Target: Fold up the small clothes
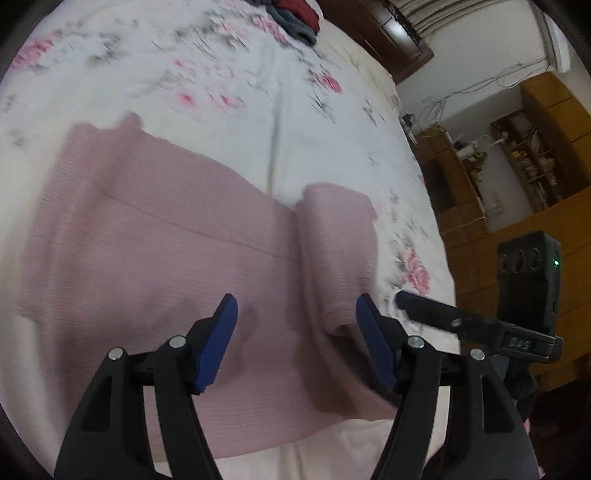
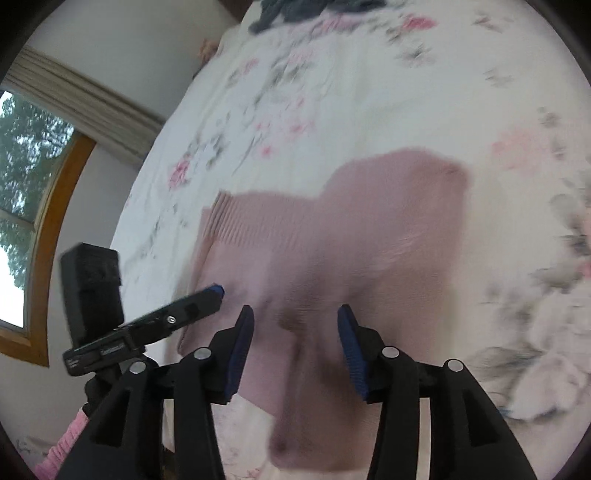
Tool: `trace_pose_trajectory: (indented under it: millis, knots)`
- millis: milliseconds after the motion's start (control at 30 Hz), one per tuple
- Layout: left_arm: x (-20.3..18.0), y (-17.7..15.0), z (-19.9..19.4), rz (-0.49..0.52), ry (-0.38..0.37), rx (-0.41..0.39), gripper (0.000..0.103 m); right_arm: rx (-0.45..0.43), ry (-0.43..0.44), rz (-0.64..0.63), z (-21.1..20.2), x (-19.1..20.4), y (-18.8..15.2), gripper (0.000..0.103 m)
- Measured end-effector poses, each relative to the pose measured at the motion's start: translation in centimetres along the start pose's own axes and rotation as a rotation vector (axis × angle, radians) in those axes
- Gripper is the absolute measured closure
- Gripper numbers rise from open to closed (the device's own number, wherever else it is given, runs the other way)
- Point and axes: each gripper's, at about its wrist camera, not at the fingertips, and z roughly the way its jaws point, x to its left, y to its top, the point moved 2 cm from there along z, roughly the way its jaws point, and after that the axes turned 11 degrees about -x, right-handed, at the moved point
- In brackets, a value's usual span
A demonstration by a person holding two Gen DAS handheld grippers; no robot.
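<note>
A dusty-pink knit garment lies spread on the flowered bedsheet, with a sleeve or end folded over at its right. My left gripper hovers open just above the near part of the garment, nothing between its blue pads. In the right wrist view the same pink garment fills the middle, its ribbed hem at the left. My right gripper is open over it and holds nothing. The other gripper shows in each view: the right one at the garment's right edge, the left one near the ribbed hem.
A heap of dark grey and red clothes lies at the far end of the bed. Wooden shelves and cabinets stand beyond the bed's right edge. A window with a wooden frame is to the left. The near bed edge is just below the garment.
</note>
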Motion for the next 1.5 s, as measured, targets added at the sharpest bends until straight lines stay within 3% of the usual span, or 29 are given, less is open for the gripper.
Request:
trace_pose_trajectory:
  millis: [167,367,700,800,867,900,967,1067,1333,1500]
  knots:
    - [-0.1,-0.6,3.2,-0.077,-0.033,0.055,0.036,-0.048,-0.094,0.063,-3.0,-5.2,-0.4,0.053]
    - [-0.1,-1.4,6.4,-0.129,-0.040,0.096,0.036,-0.030,-0.111,0.161,-2.5,-10.5,-3.2,0.051]
    - [-1.8,-1.9,9.4,-0.153,-0.112,0.139,0.039,0.003,-0.073,0.200,-0.8,-12.5,-5.8,0.051]
    - [-2.1,-2.1,10.3,-0.151,-0.106,0.149,0.045,0.004,-0.074,0.203,-0.7,-12.9,-5.9,0.051]
    - [-2.1,-2.2,10.7,-0.154,-0.104,0.151,0.061,0.003,-0.076,0.205,-0.8,-13.1,-6.0,0.051]
    - [-2.1,-2.2,10.8,-0.161,-0.110,0.149,0.064,0.003,-0.076,0.205,-0.9,-13.3,-6.1,0.051]
    - [-2.3,-2.3,10.6,-0.167,-0.108,0.126,0.076,0.005,-0.080,0.206,-1.0,-13.5,-6.3,0.051]
    - [-3.0,-2.1,9.8,-0.139,-0.096,0.091,0.081,0.013,-0.086,0.206,-0.9,-13.7,-6.6,0.051]
    - [-4.5,-0.2,4.9,-0.077,-0.161,0.007,0.083,0.000,-0.059,0.192,-1.2,-12.0,-6.5,0.051]
    - [-3.4,1.4,0.6,-0.048,-0.156,-0.037,0.083,-0.006,-0.036,0.166,-1.0,-10.2,-6.0,0.051]
